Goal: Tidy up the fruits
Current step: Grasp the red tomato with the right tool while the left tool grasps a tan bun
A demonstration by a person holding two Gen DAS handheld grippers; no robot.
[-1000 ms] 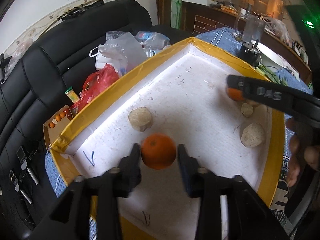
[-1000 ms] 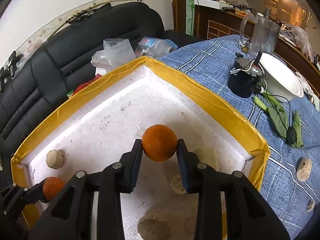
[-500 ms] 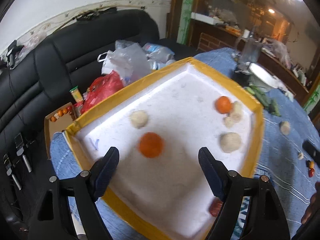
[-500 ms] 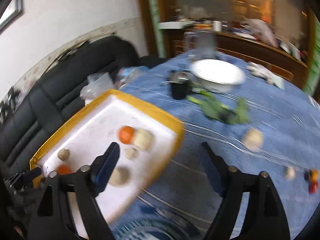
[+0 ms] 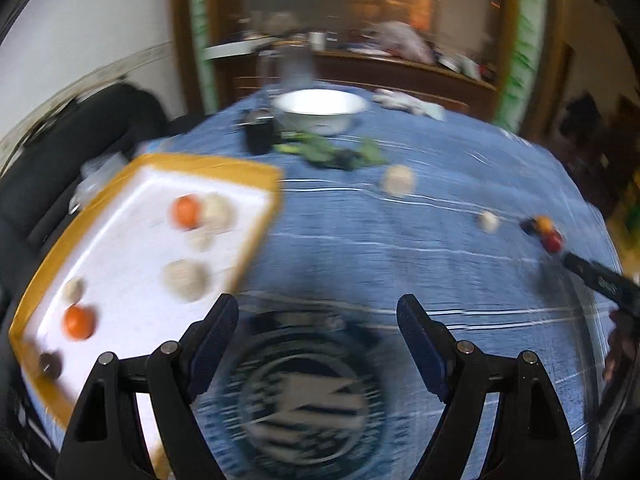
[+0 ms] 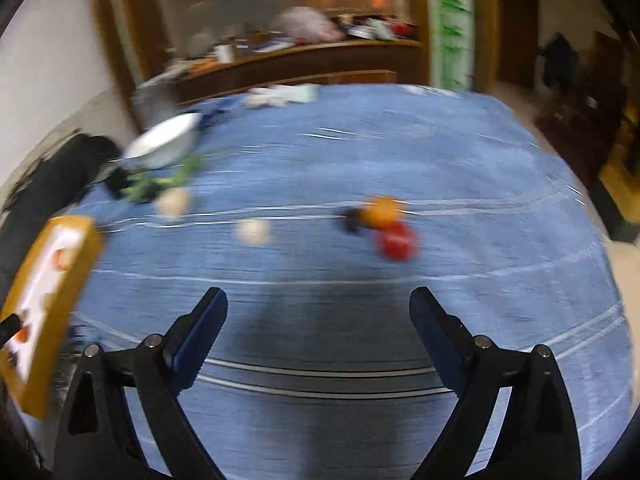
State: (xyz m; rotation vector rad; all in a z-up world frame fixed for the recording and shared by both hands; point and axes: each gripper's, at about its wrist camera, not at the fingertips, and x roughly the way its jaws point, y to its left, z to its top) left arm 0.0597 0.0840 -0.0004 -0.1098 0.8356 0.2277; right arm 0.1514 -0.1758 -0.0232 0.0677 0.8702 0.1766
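both frames pretty blurry, left gripper (image 5: 318,310) jaws wide with nothing in them, right gripper (image 6: 319,302) same, two oranges (image 5: 185,211) in yellow-rimmed tray (image 5: 208,164), orange and red fruit (image 6: 396,241) loose on blue tablecloth (image 6: 460,168)

Right tool (image 6: 318,312) spread wide and empty over blue tablecloth (image 6: 440,160), orange fruit (image 6: 385,210) touching red fruit (image 6: 397,241) ahead
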